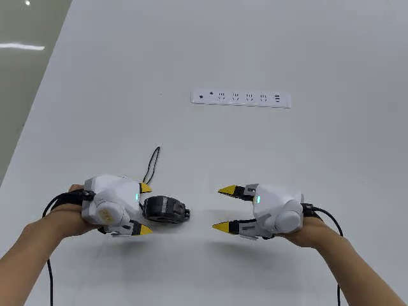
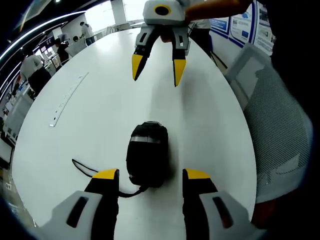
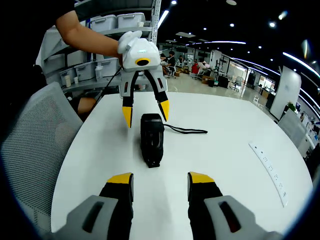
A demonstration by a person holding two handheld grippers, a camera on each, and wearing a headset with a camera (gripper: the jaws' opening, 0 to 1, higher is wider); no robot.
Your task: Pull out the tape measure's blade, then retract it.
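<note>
Tape measure [image 1: 164, 209], black and squat, lies flat on the white table [image 1: 287, 153] with its rear end just between the tips of the left gripper [image 1: 145, 208] and the rest of its case reaching out ahead of them. Those fingers are spread and released, with a gap on each side of the case in the left gripper view, so nothing is held. The right gripper [image 1: 224, 208] faces it from the other side, fingers likewise spread and empty, tips near the front of the case but clearly apart from it. No blade shows outside the case, so I judge the task to be at its very start: the case has to be gripped before any pulling. The next move looks to call for the left fingers to close on the case, then for the right fingers to come in and pinch the blade's end hook, presumably at the end facing them, though it is too small to make out. A thin black wrist strap [image 1: 152, 164] trails away behind the left fingertips and could get caught in the squeeze. A white power strip [image 1: 241, 97] lies well beyond both sets of fingers, out of the blade's likely path. A mesh chair [image 3: 30, 140] stands by the table edge.
</note>
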